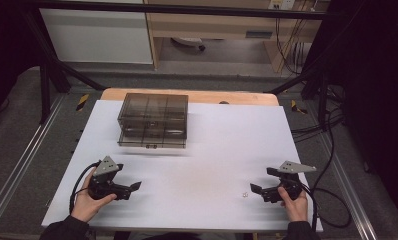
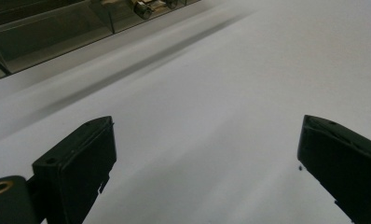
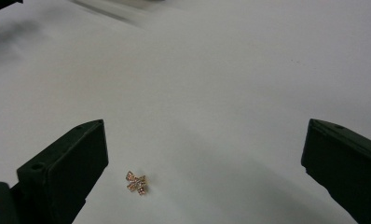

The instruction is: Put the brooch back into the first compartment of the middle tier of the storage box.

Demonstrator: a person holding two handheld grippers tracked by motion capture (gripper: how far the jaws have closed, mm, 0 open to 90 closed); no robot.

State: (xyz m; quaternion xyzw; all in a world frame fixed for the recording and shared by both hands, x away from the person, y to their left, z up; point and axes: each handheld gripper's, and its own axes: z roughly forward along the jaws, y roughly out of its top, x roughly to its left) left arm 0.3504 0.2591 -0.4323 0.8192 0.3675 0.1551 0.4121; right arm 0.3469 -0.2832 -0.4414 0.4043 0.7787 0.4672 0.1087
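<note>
Smoky clear box [image 2: 58,32] cut off by top and left edges in left gripper view; contents blurred, small metal piece [image 2: 143,9] unclear. Tiny sparkly trinket [image 1: 245,195] lower right in high view too small to identify; bow-like in right gripper view, detail soft. Person's forearms cut by bottom edge.
</note>
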